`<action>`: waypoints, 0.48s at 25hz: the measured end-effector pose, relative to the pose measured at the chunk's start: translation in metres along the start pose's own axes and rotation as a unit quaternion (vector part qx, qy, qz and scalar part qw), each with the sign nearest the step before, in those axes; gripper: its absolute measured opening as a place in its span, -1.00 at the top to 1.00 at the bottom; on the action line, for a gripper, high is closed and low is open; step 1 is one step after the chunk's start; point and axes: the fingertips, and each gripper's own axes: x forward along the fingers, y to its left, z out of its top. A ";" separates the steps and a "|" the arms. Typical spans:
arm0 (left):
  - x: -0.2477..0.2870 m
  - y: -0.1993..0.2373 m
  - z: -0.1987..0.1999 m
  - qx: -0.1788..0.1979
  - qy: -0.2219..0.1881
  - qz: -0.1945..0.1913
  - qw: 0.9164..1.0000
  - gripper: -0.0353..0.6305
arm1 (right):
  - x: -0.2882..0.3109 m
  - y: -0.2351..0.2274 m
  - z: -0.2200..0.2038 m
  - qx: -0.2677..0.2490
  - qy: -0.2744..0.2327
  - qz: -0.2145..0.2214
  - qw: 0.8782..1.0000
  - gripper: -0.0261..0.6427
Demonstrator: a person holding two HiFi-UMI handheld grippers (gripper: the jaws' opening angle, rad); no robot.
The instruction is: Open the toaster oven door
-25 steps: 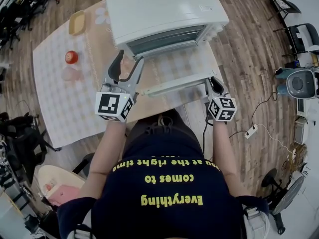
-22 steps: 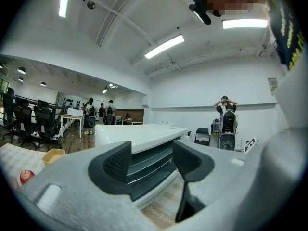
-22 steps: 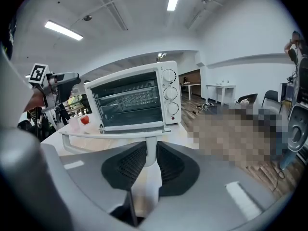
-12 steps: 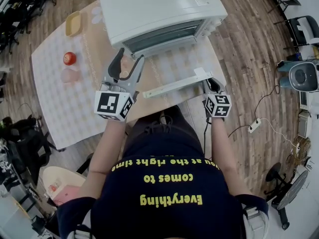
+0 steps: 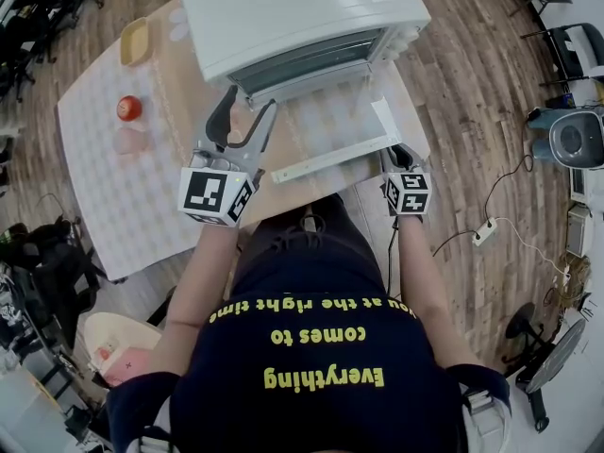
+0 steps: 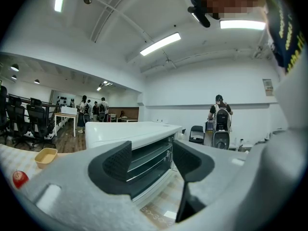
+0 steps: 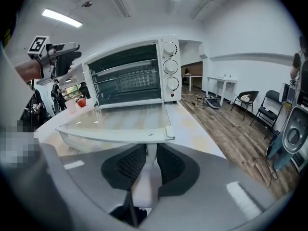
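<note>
The jaws of our right gripper (image 7: 148,160) are pulled in narrow and they pinch the white door handle (image 5: 326,160). The soft black pads press on it from both sides. The jaws of our left gripper (image 6: 151,153) stand wide apart, and nothing is between them. We only see the oven through the gap.

The white toaster oven (image 5: 302,8) sits at the top middle of the head view, on a table (image 5: 123,201) with a checked cloth. Its glass door (image 7: 120,117) is down and lies almost flat, sticking out toward us. We can look right into the oven and see the wire racks. Three round knobs (image 7: 170,66) sit one above the other on the oven's right side.

In the head view, our right gripper (image 5: 396,154) is at the right end of the handle, right of the middle of the frame. Our left gripper (image 5: 241,111) hangs in the air just in front of the oven's left side, and it touches nothing.

At the upper left of the head view we see a small yellow dish (image 5: 135,41), a red round thing (image 5: 128,108) and a see-through cup (image 5: 132,140), well away from the oven.
</note>
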 end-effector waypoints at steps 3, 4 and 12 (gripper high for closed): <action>0.001 0.000 -0.001 0.004 0.002 -0.001 1.000 0.10 | 0.004 -0.001 -0.006 -0.002 0.010 0.000 1.000 0.66; 0.001 0.000 -0.001 0.005 0.002 0.000 1.000 0.10 | 0.004 -0.001 -0.007 -0.002 0.011 0.000 1.000 0.66; 0.006 0.001 -0.002 0.004 0.002 0.000 1.000 0.10 | 0.006 0.000 -0.007 -0.003 0.005 0.004 1.000 0.65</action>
